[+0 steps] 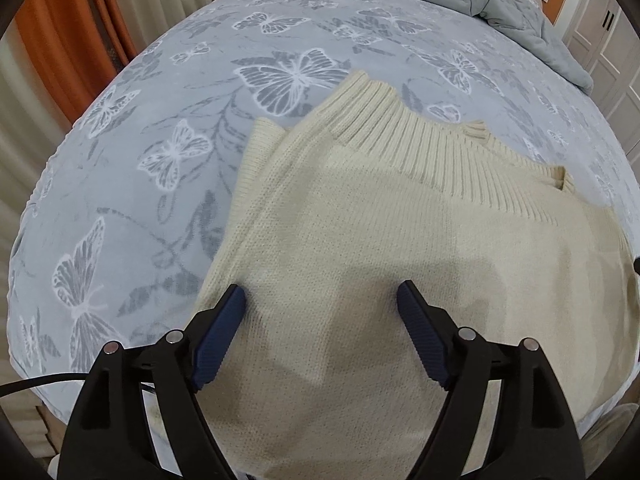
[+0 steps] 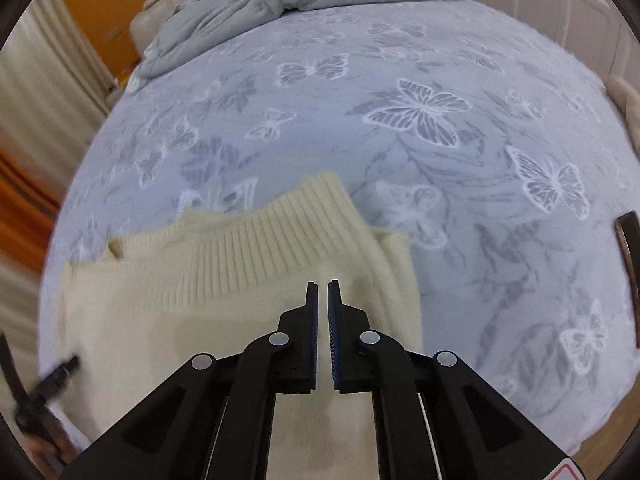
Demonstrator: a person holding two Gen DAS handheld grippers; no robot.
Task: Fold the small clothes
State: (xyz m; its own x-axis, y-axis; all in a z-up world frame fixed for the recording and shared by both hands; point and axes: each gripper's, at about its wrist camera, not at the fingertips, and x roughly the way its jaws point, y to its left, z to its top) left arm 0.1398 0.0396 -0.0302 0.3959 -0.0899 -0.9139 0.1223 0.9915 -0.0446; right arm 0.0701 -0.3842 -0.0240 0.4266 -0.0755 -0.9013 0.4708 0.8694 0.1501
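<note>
A cream knitted sweater [image 1: 360, 248] is laid on a bed sheet [image 1: 140, 160] printed with butterflies, directly beneath and ahead of both grippers. In the left wrist view, the left gripper [image 1: 320, 300] is held wide open above the plain knit body, nothing being gripped between its blue-padded fingers [image 1: 218, 336]. The ribbed band [image 1: 400, 136] of the sweater is seen further ahead of this gripper, slanting away to the right, with a folded layer showing along the left edge.

In the right wrist view, the right gripper [image 2: 323, 286] is almost closed, only a thin slit being left between its fingers; no cloth can be seen pinched in it. Its tips are placed over the sweater [image 2: 180, 320] just short of the ribbed band [image 2: 280, 232]. A rumpled grey quilt [image 2: 260, 4] is bunched at the far end of the bed, well beyond both grippers.
</note>
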